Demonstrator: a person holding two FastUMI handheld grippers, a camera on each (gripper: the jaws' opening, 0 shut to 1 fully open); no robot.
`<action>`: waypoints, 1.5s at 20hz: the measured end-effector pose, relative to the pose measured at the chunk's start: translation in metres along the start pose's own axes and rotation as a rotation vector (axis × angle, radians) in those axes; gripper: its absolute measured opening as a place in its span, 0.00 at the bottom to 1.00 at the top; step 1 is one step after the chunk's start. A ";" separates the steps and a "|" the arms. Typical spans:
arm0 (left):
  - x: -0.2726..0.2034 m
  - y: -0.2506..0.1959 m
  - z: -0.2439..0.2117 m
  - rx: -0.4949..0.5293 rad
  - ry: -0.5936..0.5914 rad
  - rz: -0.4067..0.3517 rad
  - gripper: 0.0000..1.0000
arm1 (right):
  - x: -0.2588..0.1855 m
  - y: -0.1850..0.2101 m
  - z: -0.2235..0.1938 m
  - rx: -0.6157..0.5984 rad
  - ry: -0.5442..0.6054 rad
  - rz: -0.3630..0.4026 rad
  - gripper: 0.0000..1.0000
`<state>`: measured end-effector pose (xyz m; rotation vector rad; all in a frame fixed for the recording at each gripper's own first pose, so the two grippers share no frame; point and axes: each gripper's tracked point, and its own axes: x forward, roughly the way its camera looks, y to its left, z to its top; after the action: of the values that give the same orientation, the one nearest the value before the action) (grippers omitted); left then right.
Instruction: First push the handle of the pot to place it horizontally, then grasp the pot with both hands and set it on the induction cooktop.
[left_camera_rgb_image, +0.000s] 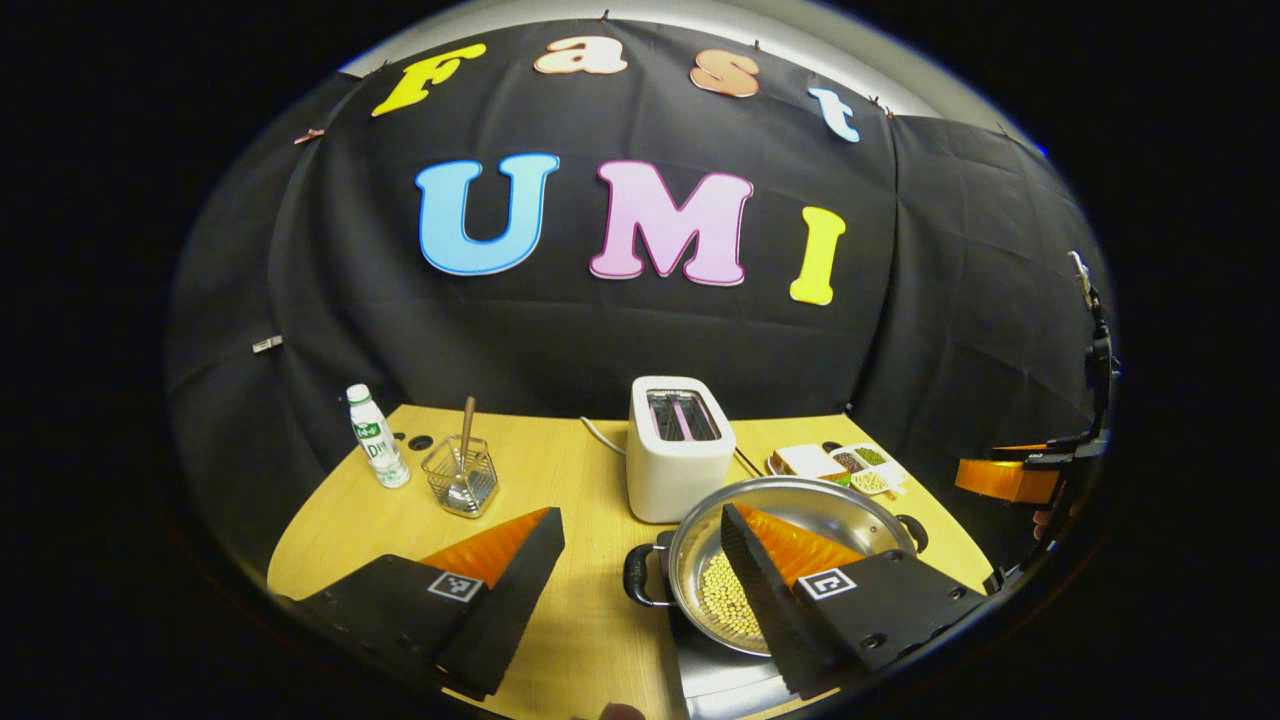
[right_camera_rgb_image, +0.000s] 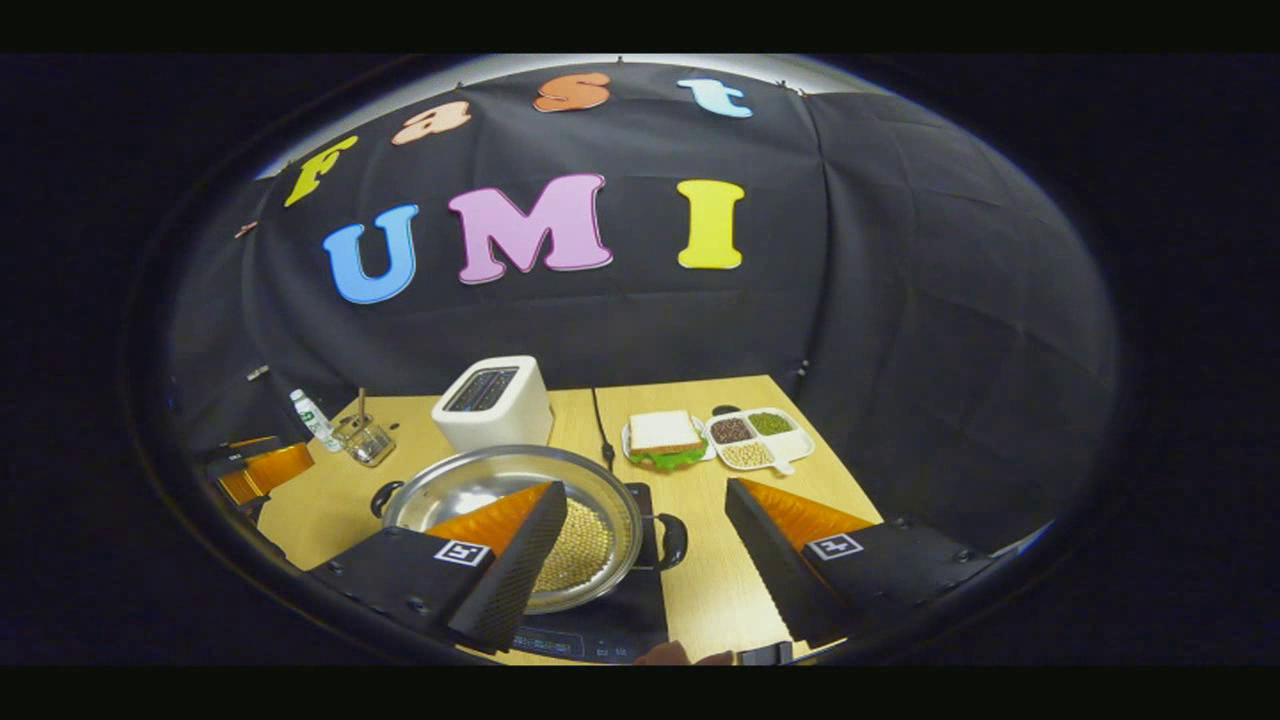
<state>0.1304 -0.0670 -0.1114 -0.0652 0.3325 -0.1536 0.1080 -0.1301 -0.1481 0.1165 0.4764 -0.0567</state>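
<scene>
A steel pot (left_camera_rgb_image: 850, 510) holding pale beans (left_camera_rgb_image: 725, 600) stands on the black induction cooktop (left_camera_rgb_image: 720, 675) near the table's front edge. Its two black side handles (left_camera_rgb_image: 640, 575) (left_camera_rgb_image: 912, 530) point left and right. My left gripper (left_camera_rgb_image: 640, 515) is open, its right finger over the pot's left half and its left finger over bare table. In the right gripper view the pot (right_camera_rgb_image: 480, 480) rests on the cooktop (right_camera_rgb_image: 610, 615), its handle (right_camera_rgb_image: 672, 540) between my fingers. My right gripper (right_camera_rgb_image: 645, 490) is open, holding nothing. Each gripper shows off to the side of the other's view (left_camera_rgb_image: 1010, 480) (right_camera_rgb_image: 250, 465).
Behind the pot stands a white toaster (left_camera_rgb_image: 680, 445) with a cable. Back left are a small bottle (left_camera_rgb_image: 378, 437) and a glass holder with a utensil (left_camera_rgb_image: 462, 478). Back right lie a sandwich plate (right_camera_rgb_image: 662, 437) and a divided tray of beans (right_camera_rgb_image: 757, 437).
</scene>
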 end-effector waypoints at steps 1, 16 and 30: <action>-0.008 0.001 0.007 -0.007 -0.018 0.002 0.98 | -0.008 0.002 0.006 -0.002 -0.022 0.002 0.99; -0.123 0.029 0.058 0.004 -0.197 0.036 0.98 | -0.119 0.065 0.067 -0.059 -0.309 0.033 0.98; -0.150 0.044 0.055 0.013 -0.219 0.051 0.98 | -0.135 0.097 0.068 -0.081 -0.327 0.053 0.98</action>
<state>0.0149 0.0025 -0.0160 -0.0604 0.1144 -0.0967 0.0268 -0.0388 -0.0163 0.0388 0.1491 -0.0043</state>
